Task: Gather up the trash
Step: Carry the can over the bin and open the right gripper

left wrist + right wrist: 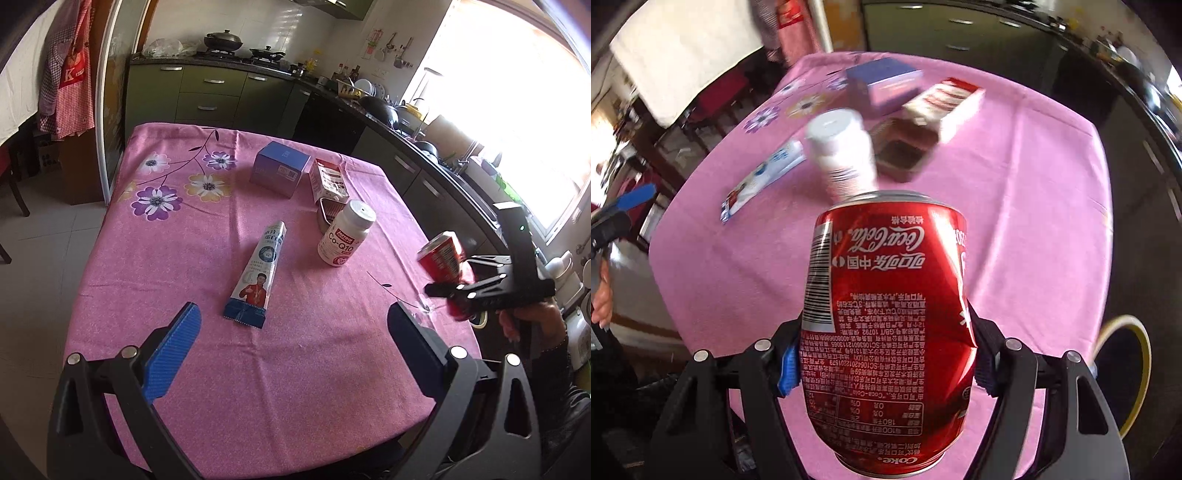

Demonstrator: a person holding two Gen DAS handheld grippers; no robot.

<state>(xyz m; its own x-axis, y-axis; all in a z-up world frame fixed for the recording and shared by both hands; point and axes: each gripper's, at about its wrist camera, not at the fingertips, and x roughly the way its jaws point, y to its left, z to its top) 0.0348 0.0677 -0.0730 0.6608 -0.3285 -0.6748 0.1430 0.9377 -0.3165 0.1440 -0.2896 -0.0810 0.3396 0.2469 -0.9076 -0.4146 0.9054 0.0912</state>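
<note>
The right gripper [884,363] clamps a dented red soda can [886,314] between its blue pads, holding it off the pink tablecloth [1034,229] near the table's edge. Ahead of the can stand a white pill bottle [842,147], a small metal tin [901,147] and two cartons. The left gripper [293,328] hangs wide and empty, a toothpaste tube [256,273] lying just ahead between its fingers.

Tablecloth [295,369]: pink, flowered, covering table
Woks [223,40]: two, lidded, on stove
Apron [75,70]: red checked, hanging left
Cabinets [210,92]: green, under counter
Window [517,110]: bright, right side
</note>
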